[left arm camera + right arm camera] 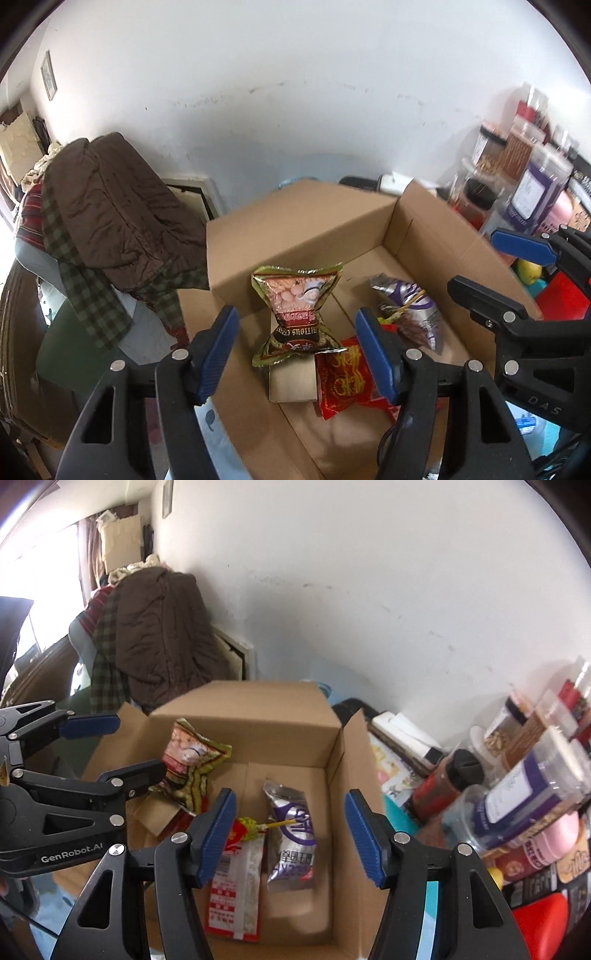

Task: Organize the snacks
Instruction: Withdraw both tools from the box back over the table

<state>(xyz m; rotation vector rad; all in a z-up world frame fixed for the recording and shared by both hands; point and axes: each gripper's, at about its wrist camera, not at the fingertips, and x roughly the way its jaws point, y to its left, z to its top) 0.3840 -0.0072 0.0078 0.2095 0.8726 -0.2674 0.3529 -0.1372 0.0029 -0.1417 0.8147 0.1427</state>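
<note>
Both grippers hang over the open cardboard box (306, 229), pointing down into it. The left gripper (295, 354) has its jaws parted, blue pads well apart, nothing pressed between them. Seen through the gap, the green-and-gold snack packet (295, 314) stands crumpled and pinched at its waist on the box floor, touching neither pad.

The right gripper (288, 838) shows the same: jaws open, blue pads clear of everything. Below and between them lies the silver-and-purple snack packet (291, 834) flat on the box floor, and just beside it, to its left, the red-and-white snack packet (236, 886), with a yellow-tipped tassel lying across the two. Neither is gripped.

In the right wrist view the left gripper comes in from the left edge, its upper finger above the box flap, its lower finger just in front of the green-and-gold packet; whether it touches, I cannot tell.

Jars and bottles (524, 782) crowd the worktop to the right of the box. A brown coat (118, 214) is draped over a chair to the left.
</note>
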